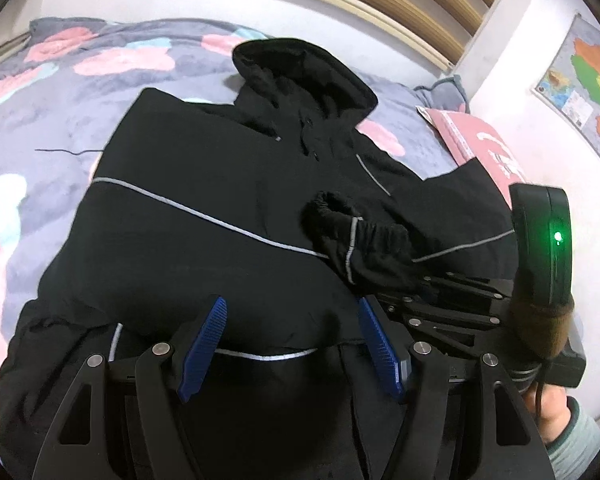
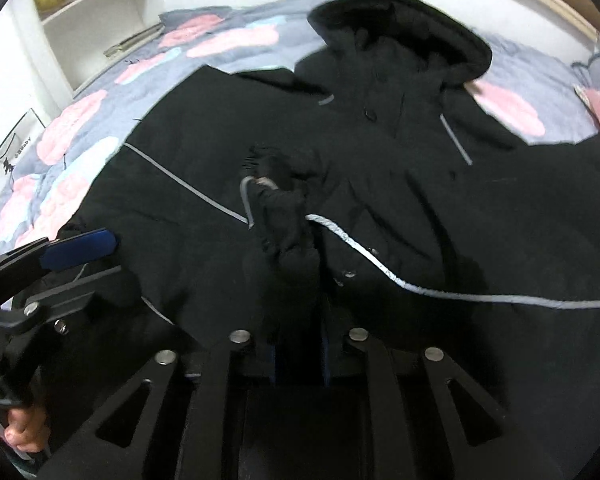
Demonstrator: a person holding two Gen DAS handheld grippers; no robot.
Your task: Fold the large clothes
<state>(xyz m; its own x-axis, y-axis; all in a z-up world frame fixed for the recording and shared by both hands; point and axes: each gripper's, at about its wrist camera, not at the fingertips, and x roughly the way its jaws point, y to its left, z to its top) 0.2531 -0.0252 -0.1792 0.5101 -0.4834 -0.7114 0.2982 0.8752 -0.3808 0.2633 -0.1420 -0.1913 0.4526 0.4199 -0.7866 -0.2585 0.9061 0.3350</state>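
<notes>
Left gripper, nearest the lens: blue pads set wide apart above the lower body of the black jacket, with nothing gripped between them. Right gripper: jaws nearly together, pinching the bunched sleeve cuff, which rises from between the pads and lies over the jacket's front. The jacket is spread front up on a bed with a grey, pink-flowered cover, hood toward the headboard. A pink pillow lies beside the far sleeve.
</notes>
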